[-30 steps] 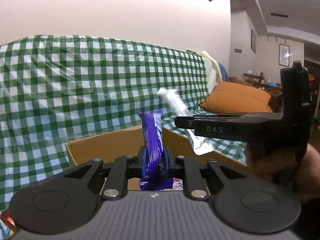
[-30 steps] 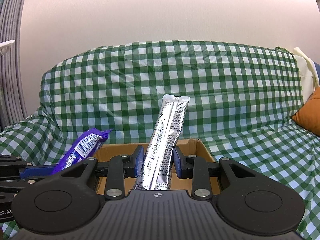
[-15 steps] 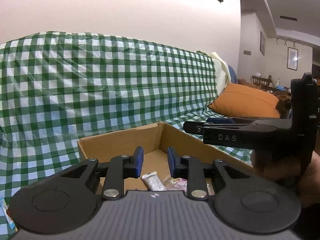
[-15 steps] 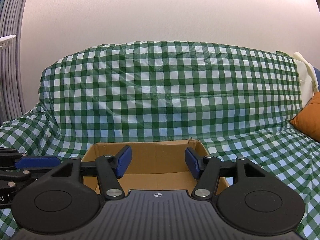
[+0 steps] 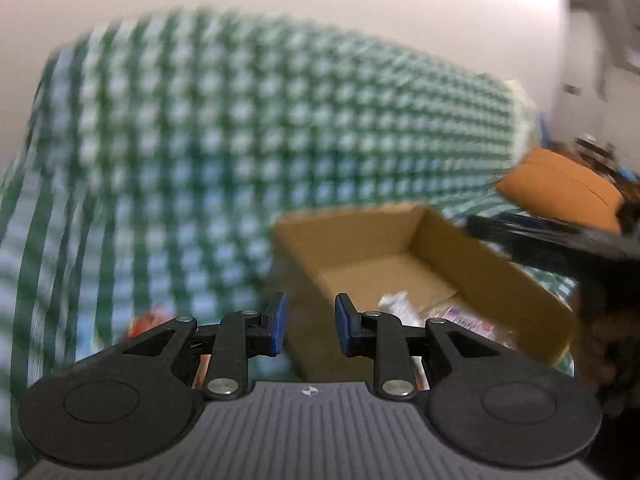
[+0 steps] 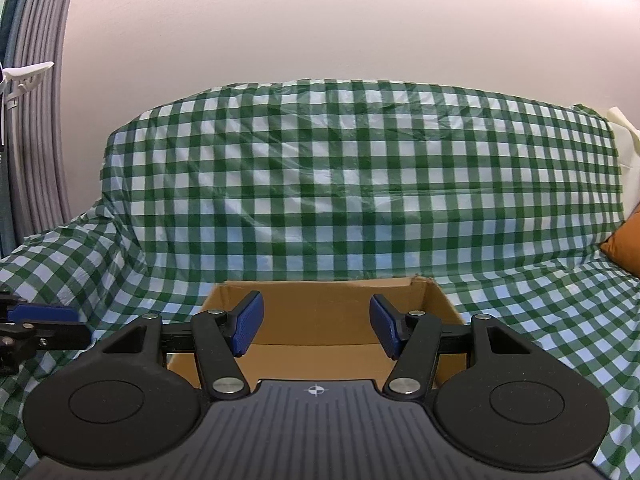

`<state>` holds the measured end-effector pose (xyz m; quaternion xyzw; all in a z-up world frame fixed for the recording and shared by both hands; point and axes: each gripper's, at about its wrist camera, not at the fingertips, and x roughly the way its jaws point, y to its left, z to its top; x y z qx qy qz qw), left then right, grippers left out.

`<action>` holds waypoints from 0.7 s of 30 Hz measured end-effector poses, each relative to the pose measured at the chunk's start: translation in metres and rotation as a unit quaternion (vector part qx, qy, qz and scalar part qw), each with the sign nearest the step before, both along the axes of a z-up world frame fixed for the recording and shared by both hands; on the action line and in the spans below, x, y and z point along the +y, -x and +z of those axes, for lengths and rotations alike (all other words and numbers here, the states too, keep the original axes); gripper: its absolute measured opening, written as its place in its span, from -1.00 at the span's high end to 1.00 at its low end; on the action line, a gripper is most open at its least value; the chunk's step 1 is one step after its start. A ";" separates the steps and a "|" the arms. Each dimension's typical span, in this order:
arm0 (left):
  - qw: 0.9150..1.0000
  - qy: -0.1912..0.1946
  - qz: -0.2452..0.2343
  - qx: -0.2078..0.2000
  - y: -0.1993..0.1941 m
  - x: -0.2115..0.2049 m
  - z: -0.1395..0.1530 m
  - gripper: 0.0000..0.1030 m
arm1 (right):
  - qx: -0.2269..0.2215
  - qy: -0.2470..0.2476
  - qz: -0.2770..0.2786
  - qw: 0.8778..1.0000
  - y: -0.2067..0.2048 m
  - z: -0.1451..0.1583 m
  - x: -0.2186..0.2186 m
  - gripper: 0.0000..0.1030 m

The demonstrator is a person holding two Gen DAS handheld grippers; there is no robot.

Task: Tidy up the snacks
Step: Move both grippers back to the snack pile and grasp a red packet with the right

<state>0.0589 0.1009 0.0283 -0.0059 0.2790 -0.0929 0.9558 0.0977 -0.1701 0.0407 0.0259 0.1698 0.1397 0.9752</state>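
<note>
An open cardboard box [image 5: 460, 240] sits on a green checked cloth and holds a silver stick pack [image 5: 400, 306] and other wrapped snacks [image 5: 460, 318]. My left gripper [image 5: 309, 326] is open and empty, at the box's near left corner; its view is blurred. A red-orange snack packet [image 5: 146, 322] lies on the cloth to its left. My right gripper [image 6: 316, 328] is open wide and empty, above the box [image 6: 332, 312]. The right gripper also shows in the left wrist view [image 5: 560, 244], and the left gripper in the right wrist view [image 6: 36, 320].
The checked cloth [image 6: 360, 184] covers a sofa back and seat. An orange cushion [image 5: 560, 196] lies to the right of the box, also at the right edge of the right wrist view [image 6: 624, 244]. A plain wall stands behind the sofa.
Both grippers opened and dropped their snacks, the purple bar and the silver stick pack, into the box. The left gripper has since swung quickly left; the right one opened wider.
</note>
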 end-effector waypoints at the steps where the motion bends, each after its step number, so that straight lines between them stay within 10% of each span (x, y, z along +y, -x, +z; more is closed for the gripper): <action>1: 0.999 -0.029 0.008 0.025 -0.009 0.003 0.004 0.44 | 0.002 -0.003 0.004 1.000 -0.002 0.000 0.001 -0.19; 4: 0.992 -0.114 0.048 0.014 -0.026 0.015 0.021 0.44 | 0.000 0.003 0.021 1.000 -0.004 0.002 0.008 -0.19; 12: 0.981 0.013 0.186 -0.047 -0.049 0.117 0.003 0.44 | 0.000 0.045 0.082 0.996 0.003 -0.003 0.025 -0.19; 15: 0.969 -0.008 0.242 0.040 -0.057 0.136 -0.027 0.60 | -0.009 0.078 0.113 0.990 0.012 -0.006 0.036 -0.19; 21: 0.968 0.049 0.245 0.023 -0.061 0.164 -0.022 0.59 | -0.036 0.101 0.197 0.974 0.033 0.011 0.074 -0.19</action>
